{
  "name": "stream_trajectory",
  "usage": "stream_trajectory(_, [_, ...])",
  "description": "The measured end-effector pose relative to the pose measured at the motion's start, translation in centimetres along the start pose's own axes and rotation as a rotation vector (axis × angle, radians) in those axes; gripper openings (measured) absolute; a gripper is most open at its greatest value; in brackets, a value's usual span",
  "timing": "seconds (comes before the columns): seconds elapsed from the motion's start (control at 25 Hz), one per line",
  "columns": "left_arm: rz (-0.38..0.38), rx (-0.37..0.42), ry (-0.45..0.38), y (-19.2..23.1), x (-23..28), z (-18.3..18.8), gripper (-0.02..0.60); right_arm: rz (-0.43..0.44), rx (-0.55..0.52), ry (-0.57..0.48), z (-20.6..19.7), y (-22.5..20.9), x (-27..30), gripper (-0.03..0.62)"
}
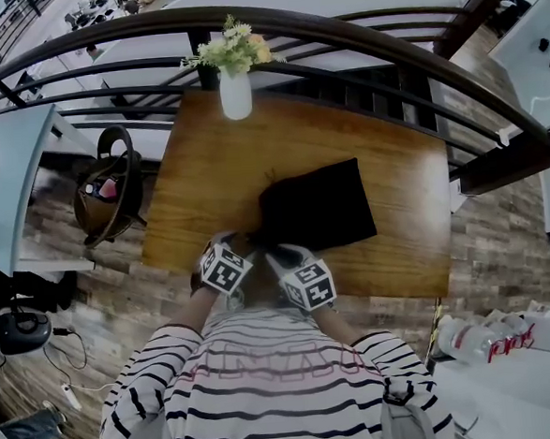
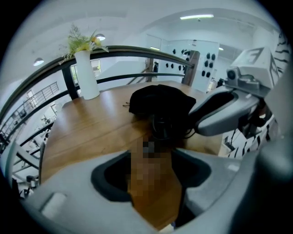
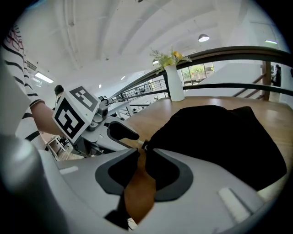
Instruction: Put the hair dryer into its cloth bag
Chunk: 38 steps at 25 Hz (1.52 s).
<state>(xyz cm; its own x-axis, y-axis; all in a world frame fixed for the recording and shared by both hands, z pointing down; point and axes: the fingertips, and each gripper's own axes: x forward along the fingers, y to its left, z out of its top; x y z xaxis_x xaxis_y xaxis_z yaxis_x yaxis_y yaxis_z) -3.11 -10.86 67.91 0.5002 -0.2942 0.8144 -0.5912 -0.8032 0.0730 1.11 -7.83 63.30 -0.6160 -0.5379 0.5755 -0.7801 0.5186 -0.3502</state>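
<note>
Striped shirt (image 1: 268, 393), pink lettering unreadable; black cloth bag (image 1: 321, 206) on wooden table (image 1: 206, 172)

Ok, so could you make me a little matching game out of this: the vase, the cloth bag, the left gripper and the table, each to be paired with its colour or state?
Things:
1. vase
2. cloth bag
3. left gripper
4. table

Descriptions:
A. brown wood
B. jaws apart, nothing between them
C. white, at the far edge, holding flowers
D. black, lying mid-table

Right pairs: 1-C, 2-D, 3-B, 4-A.
</note>
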Motion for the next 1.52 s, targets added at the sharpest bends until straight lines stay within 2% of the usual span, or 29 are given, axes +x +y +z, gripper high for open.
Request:
stream_trajectory(0.2, [0.005, -0.025, -0.042, 0.3, -1.5, 0.3, 0.273, -0.039, -0.009, -0.027, 1.1, 0.3, -0.8, 0.139])
stream_trajectory(0.44, [0.031, -0.057, -0.132, 1.5, -4.0, 2.2, 0.273, -0.063, -0.012, -0.103, 3.8, 1.0, -2.2, 0.14])
stream_trajectory(0.64, [0.051, -0.098, -0.23, 2.4, -6.5, 4.4, 0.273, -0.098, 0.003, -0.174, 6.2, 0.6, -3.6, 0.121])
stream_trajectory(0.8, [0.058, -0.104, -0.307, 2.7, -8.9, 6.4, 0.272, -0.12, 0.005, -0.243, 8.3, 0.2, -4.9, 0.078])
stream_trajectory(0.88, [0.065, -0.11, -0.352, 3.0, -10.1, 7.4, 0.24, -0.121, 0.0, -0.272, 9.5, 0.1, -5.4, 0.038])
stream_trajectory(0.96, [0.078, -0.113, -0.399, 3.4, -11.2, 8.3, 0.18, -0.122, -0.005, -0.302, 10.6, 0.1, -5.9, 0.006])
stream_trajectory(1.2, [0.104, -0.126, -0.482, 4.1, -13.6, 9.7, 0.106, -0.117, -0.018, -0.353, 12.7, 0.5, -6.5, 0.0])
stream_trajectory(1.52, [0.106, -0.13, -0.49, 3.1, -14.7, 9.0, 0.009, -0.08, -0.023, -0.341, 13.1, 2.1, -7.3, 0.0])
